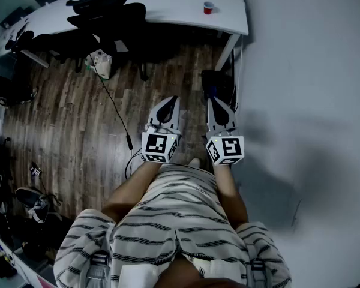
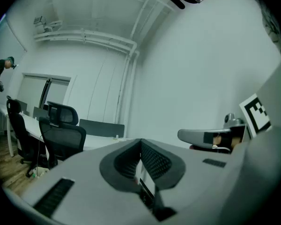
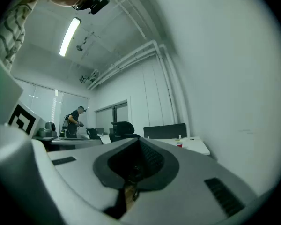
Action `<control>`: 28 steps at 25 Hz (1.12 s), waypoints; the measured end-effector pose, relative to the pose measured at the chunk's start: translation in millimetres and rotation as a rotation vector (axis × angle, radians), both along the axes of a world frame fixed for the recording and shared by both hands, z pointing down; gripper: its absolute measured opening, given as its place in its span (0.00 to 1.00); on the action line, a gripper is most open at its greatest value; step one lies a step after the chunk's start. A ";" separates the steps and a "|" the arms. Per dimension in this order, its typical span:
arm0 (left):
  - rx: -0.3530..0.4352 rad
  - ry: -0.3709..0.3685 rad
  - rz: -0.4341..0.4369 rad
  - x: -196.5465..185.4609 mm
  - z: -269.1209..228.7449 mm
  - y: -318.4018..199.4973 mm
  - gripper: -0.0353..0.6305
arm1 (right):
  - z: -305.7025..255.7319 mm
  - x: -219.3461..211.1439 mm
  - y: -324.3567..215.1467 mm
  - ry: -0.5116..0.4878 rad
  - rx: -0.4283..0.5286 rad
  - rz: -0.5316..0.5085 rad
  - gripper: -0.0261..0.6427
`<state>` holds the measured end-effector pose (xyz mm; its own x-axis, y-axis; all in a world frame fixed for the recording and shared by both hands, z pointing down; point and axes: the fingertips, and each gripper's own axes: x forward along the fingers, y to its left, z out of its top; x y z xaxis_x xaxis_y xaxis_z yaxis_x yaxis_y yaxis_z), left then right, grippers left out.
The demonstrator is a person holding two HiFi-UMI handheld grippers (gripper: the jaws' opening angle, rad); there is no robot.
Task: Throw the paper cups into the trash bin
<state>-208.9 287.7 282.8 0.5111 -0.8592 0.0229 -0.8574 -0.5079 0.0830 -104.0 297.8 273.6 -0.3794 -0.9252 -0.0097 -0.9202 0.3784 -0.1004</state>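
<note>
Looking steeply down, the head view shows the left gripper (image 1: 169, 102) and the right gripper (image 1: 212, 102) held level and side by side over the wooden floor (image 1: 78, 131), in front of a person in a striped shirt (image 1: 174, 221). A red paper cup (image 1: 208, 8) stands on the white table (image 1: 168, 18) well ahead of both grippers, about in line with the right one. Black office chairs (image 1: 108, 14) are ahead and to the left. In the left gripper view its jaws are pressed together with nothing between them, and the right gripper (image 2: 206, 136) shows just beside it on the right. In the right gripper view the jaws likewise meet at their tips, empty. The paper cup (image 3: 179, 144) sits on the table far ahead, a little right of the tips and well apart from them.
</note>
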 end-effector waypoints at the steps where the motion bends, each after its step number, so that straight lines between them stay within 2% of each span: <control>1: 0.002 0.001 -0.001 1.4 -1.3 -0.2 0.09 | -1.8 1.4 -0.5 0.002 0.003 0.001 0.05; 18: -0.005 -0.014 -0.058 47.1 4.7 28.6 0.09 | -0.7 50.7 19.4 -0.019 0.011 -0.032 0.05; 22: -0.030 -0.040 -0.062 53.3 16.7 41.5 0.09 | 5.0 54.4 22.7 -0.016 0.006 -0.045 0.05; 28: -0.043 -0.037 -0.075 54.0 19.5 44.6 0.09 | 10.4 52.1 28.5 -0.013 -0.006 -0.061 0.05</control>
